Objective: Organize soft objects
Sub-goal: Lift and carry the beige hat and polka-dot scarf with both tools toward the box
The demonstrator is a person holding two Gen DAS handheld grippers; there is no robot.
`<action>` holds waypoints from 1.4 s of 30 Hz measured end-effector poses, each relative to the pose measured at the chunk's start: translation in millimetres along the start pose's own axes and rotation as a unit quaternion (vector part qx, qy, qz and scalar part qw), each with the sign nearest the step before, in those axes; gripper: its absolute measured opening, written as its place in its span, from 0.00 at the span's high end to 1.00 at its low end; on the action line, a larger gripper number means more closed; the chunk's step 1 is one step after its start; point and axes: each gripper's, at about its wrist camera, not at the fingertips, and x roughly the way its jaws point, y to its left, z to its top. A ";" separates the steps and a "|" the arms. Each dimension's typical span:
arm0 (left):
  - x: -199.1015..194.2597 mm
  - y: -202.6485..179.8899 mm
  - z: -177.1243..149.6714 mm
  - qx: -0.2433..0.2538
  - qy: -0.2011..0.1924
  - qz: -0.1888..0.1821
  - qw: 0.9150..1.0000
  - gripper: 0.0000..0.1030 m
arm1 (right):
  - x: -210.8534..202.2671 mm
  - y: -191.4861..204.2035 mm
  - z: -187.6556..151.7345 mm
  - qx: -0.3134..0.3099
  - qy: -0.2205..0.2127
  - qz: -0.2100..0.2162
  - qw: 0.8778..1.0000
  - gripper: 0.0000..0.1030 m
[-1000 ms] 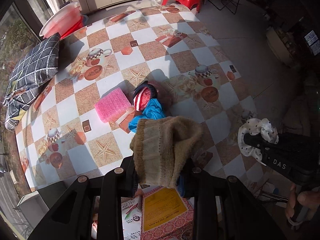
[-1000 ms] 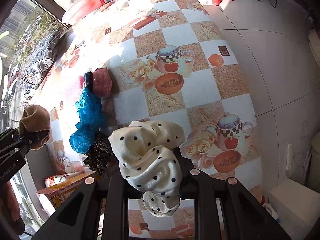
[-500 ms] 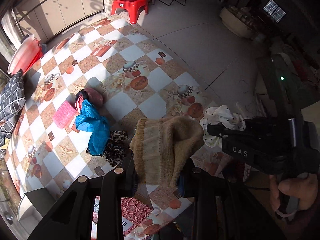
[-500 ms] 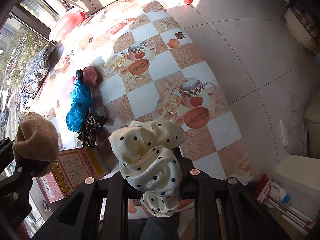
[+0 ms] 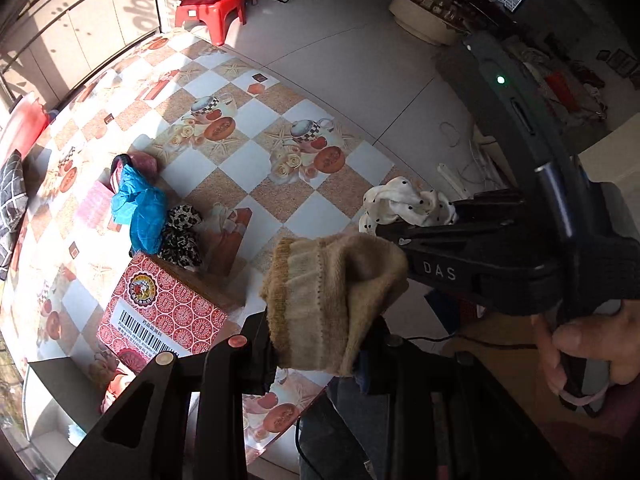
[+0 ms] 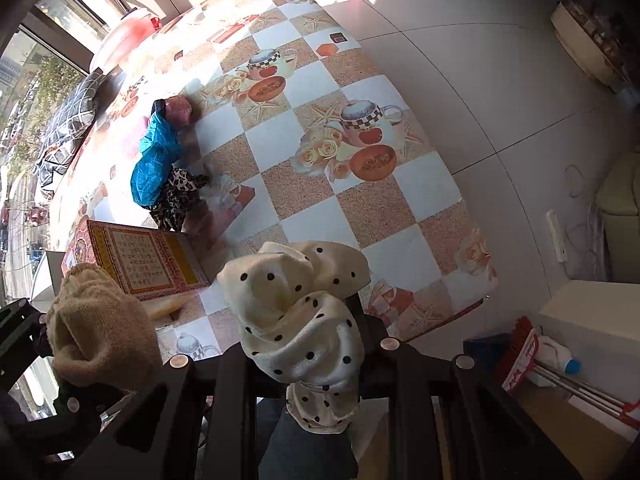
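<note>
My left gripper [image 5: 320,320] is shut on a tan knitted sock [image 5: 328,296], held high above the table's near edge; the sock also shows in the right wrist view [image 6: 100,320]. My right gripper [image 6: 308,328] is shut on a white cloth with black dots [image 6: 296,304], also seen in the left wrist view [image 5: 404,204]. On the table lie a blue cloth [image 5: 140,208], a leopard-print cloth [image 5: 182,236] and a pink-red cloth [image 5: 138,162] in a row.
A red patterned box [image 5: 160,316] lies near the table's [image 5: 224,184] front edge. A pink sponge [image 5: 94,208] lies left of the blue cloth. A checked cushion [image 6: 68,128] and red basin [image 6: 124,36] sit at the far side. A red plastic stool [image 5: 212,4] stands beyond.
Both grippers have lifted and pulled back from the table with their cloths still held; the table looks farther away and the red box has come into fuller view.
</note>
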 end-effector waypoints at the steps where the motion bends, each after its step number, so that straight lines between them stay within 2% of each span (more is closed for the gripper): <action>1: -1.3 -0.6 -7.7 0.002 0.002 0.000 1.000 0.69 | 0.7 3.9 -4.9 -0.005 0.003 0.002 1.000 0.77; 10: -18.2 19.4 -73.9 -0.019 0.018 0.018 0.999 0.69 | 10.8 48.7 -44.0 -0.057 0.027 0.020 0.998 0.77; 18: -40.0 59.6 -125.9 -0.099 0.007 0.049 0.994 0.69 | 15.4 113.0 -68.8 -0.153 0.049 0.044 0.986 0.77; 24: -61.4 87.8 -155.3 -0.167 -0.014 0.075 0.983 0.69 | 8.8 160.6 -78.3 -0.229 0.053 0.056 0.970 0.77; 32: -80.1 114.4 -184.7 -0.233 -0.037 0.094 0.967 0.68 | -2.1 215.8 -86.5 -0.303 0.048 0.064 0.950 0.77; 42: -97.9 139.1 -210.6 -0.300 -0.069 0.112 0.945 0.68 | -17.6 270.0 -88.7 -0.349 0.034 0.075 0.934 0.77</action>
